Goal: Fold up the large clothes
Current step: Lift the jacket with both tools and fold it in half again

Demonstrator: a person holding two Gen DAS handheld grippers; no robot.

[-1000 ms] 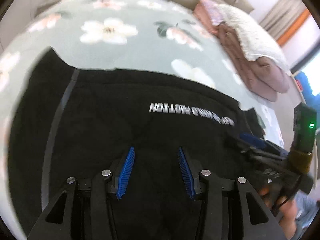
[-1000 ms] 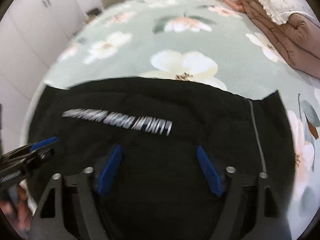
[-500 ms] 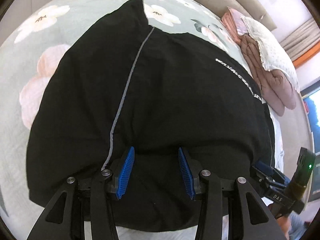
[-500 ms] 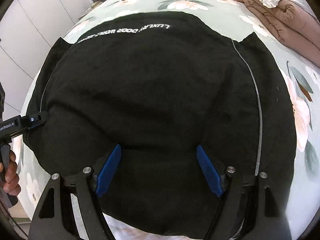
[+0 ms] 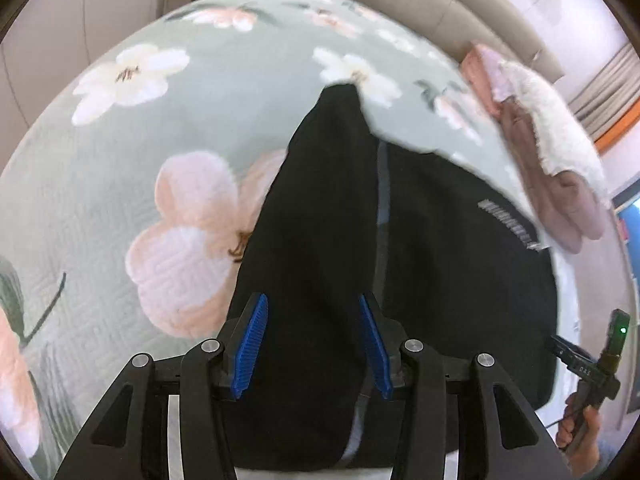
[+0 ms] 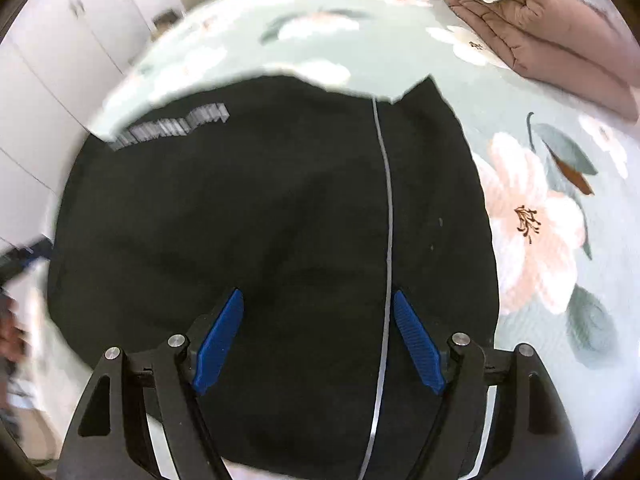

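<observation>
Floral bedding (image 5: 168,128) fills the left view; the left tool (image 5: 312,344), wide and holding nothing, has swung toward the black garment's (image 5: 320,220) edge, suggesting a next grab. On the right view, the right tool (image 6: 318,344), also wide and unloaded, hovers over the garment (image 6: 260,220), spread flat beneath.

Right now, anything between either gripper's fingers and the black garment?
Nothing visible. The black garment with the grey stripe lies on the floral green bedspread, directly ahead of the open right gripper and the open left gripper. The folded pink quilt sits far off at the bed's edge.
</observation>
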